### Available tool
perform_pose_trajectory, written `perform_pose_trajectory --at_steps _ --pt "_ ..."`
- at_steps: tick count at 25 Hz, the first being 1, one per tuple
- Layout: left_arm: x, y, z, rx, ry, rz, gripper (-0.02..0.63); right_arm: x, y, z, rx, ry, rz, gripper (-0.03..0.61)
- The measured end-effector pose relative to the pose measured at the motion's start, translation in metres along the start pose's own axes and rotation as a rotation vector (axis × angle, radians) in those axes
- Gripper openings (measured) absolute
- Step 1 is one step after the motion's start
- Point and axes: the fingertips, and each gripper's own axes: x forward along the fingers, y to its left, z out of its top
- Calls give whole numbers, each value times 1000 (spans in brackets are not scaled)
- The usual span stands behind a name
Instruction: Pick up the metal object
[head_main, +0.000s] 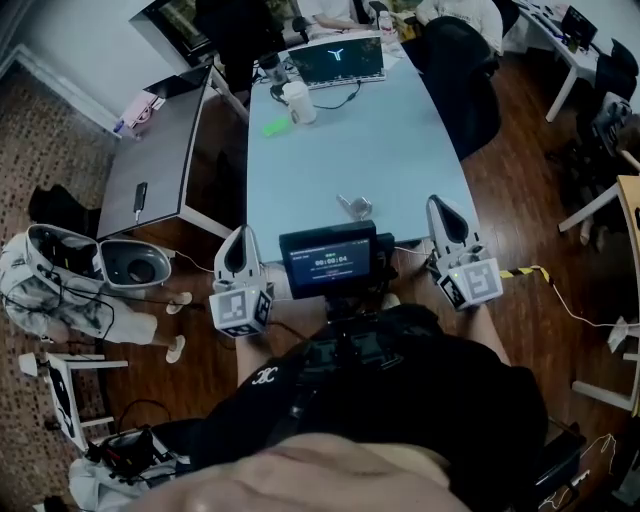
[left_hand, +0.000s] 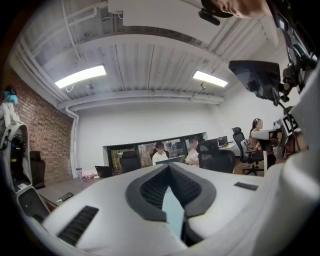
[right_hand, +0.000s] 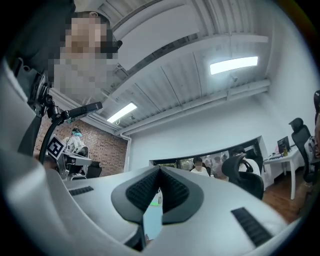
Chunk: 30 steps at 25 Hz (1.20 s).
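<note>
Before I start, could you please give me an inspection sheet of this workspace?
Surface: light blue table, wooden floor around.
Job's things: metal object lying near the table's near edge, untouched.
Clutter: laptop, white mug, green item at the far end.
Grippers: left gripper and right gripper both shut, empty, at the near edge.
Cables: black cable by the laptop; white cable on the floor.
Surroundings: grey side table, office chair, seated people beyond.
</note>
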Motion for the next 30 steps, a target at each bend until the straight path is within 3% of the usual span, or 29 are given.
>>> perform_pose_trajectory --at_steps 14,21,23,25,30 --pt "1 62 -14 25 35 16 9 61 21 -21 -12 -7 -16 -11" --pt "4 54 -14 37 40 -1 9 83 -2 -54 61 10 -72 32" --pt "6 51 -15 46 51 5 9 90 -8 -71 90 35 -70 44" --pt "10 49 -16 43 45 4 9 100 -11 -99 131 89 -53 130" --pt "23 46 -14 58 27 -20 9 124 2 -202 180 342 10 231"
